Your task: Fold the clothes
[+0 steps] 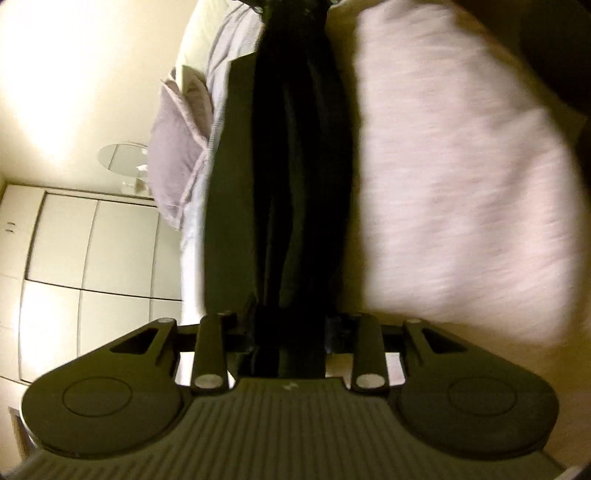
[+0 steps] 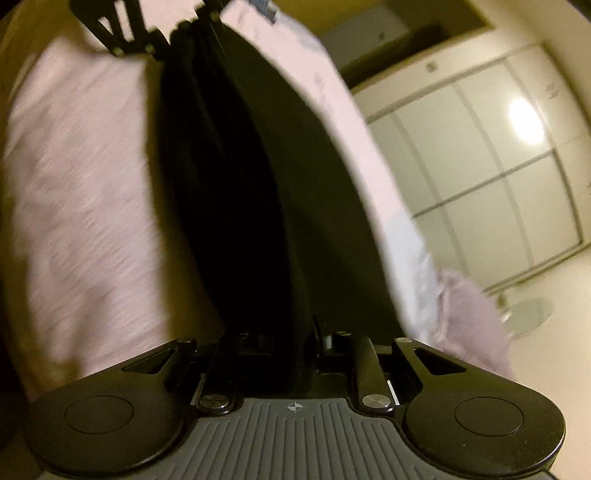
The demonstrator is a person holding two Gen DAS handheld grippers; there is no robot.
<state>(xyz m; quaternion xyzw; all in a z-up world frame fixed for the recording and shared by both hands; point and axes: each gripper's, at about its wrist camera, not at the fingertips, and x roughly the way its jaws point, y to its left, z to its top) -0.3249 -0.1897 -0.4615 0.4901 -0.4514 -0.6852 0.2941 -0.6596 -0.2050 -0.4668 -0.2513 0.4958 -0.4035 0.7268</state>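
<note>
A long black cloth garment (image 1: 295, 166), gathered into lengthwise folds, is stretched between the two hand-held grippers. In the left wrist view it runs straight ahead from the left gripper (image 1: 290, 332), whose jaws are drawn in and pinch one bunched end of the fabric between them; the fingertips themselves are buried in the dark cloth. In the right wrist view the same garment (image 2: 251, 192) leads forward from the right gripper (image 2: 291, 354), whose jaws are likewise pressed together on the other end of the cloth. At the far end of that view, straight ahead and high, the black frame of the left gripper (image 2: 147, 33) shows, clamped on the garment's opposite end.

Beneath the garment, to the right of the left gripper, lies a pale pink, softly textured bed cover (image 1: 461, 184), blurred in both views; from the right gripper it spreads to the left (image 2: 74, 184). To the left of the left gripper and further ahead sits a mauve fabric pillow with a piped edge (image 1: 173, 162), leaning against lighter bedding. Beyond it stands a white wardrobe with flat panelled doors (image 1: 92, 251), and a round glass-topped side table (image 1: 123, 157) is near the pillow. From the right gripper the wardrobe (image 2: 498, 177) is off to the right, a bright light glare on its doors.
</note>
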